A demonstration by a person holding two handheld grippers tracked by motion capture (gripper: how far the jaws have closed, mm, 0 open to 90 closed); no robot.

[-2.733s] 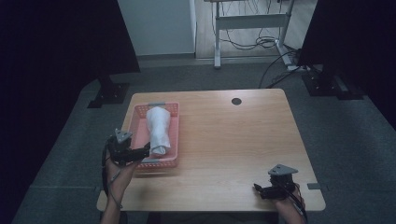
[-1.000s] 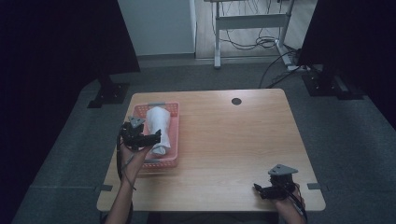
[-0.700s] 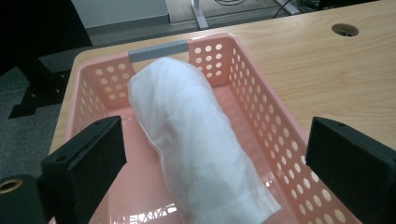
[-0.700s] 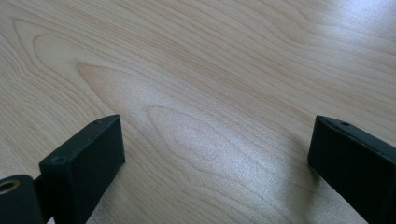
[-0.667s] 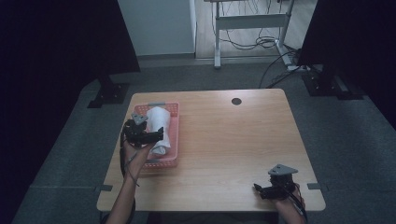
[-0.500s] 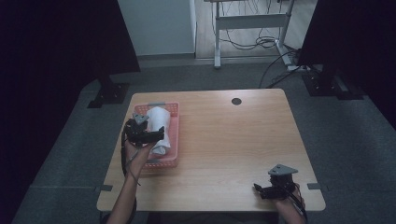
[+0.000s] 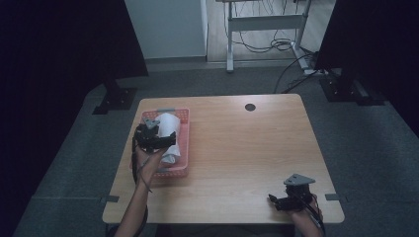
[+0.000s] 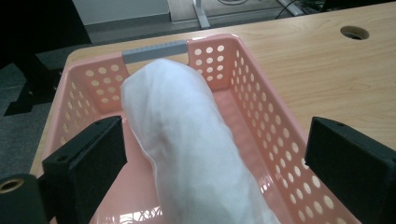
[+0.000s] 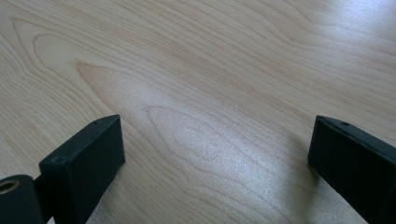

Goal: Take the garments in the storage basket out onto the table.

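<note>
A white fabric-wrapped roll [image 7: 169,123] lies lengthwise in a pink perforated basket [image 7: 184,148] on the left part of the wooden table [image 7: 237,148]. My left gripper [image 7: 165,139] hovers over the basket's near half. In the left gripper view the roll [image 8: 182,130] runs between the two black jaws, which stand wide apart with gaps on both sides, so my left gripper [image 8: 215,140] is open. The basket wall [image 8: 261,107] shows at the right. My right gripper [image 7: 274,201] rests near the table's front right edge, and in its own view my right gripper [image 9: 215,135] is open over bare wood.
A round cable hole [image 7: 250,107] sits near the table's far edge. Behind the table stand a desk frame with cables [image 7: 267,29] and dark panels on stands at both sides. Grey carpet surrounds the table.
My left gripper has moved from the basket's front left corner forward over the basket, up to the white roll. The right gripper has stayed in place.
</note>
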